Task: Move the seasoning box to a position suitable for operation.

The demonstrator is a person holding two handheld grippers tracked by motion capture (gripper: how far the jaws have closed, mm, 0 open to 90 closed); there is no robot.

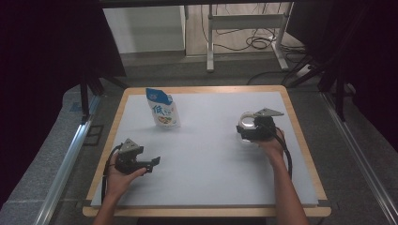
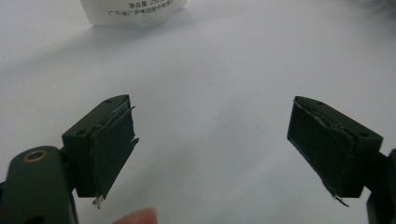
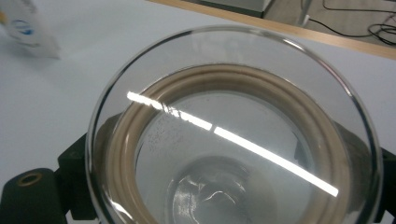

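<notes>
Holding a glass jar (image 3: 233,140) clamped in the right tool (image 1: 253,129)
Keep it level; left tool (image 2: 210,144), gaping and empty, should approach the pouch (image 1: 163,109) squarely.

Dim and dark around the table (image 1: 206,192), its white top evenly lit from overhead. Soft, faint shadows beside the pouch (image 1: 162,108). Long white streak of glare across the glass lid (image 3: 233,135) up close. Pouch blurred near the far left corner, print out of focus. Slight graininess throughout.
</notes>
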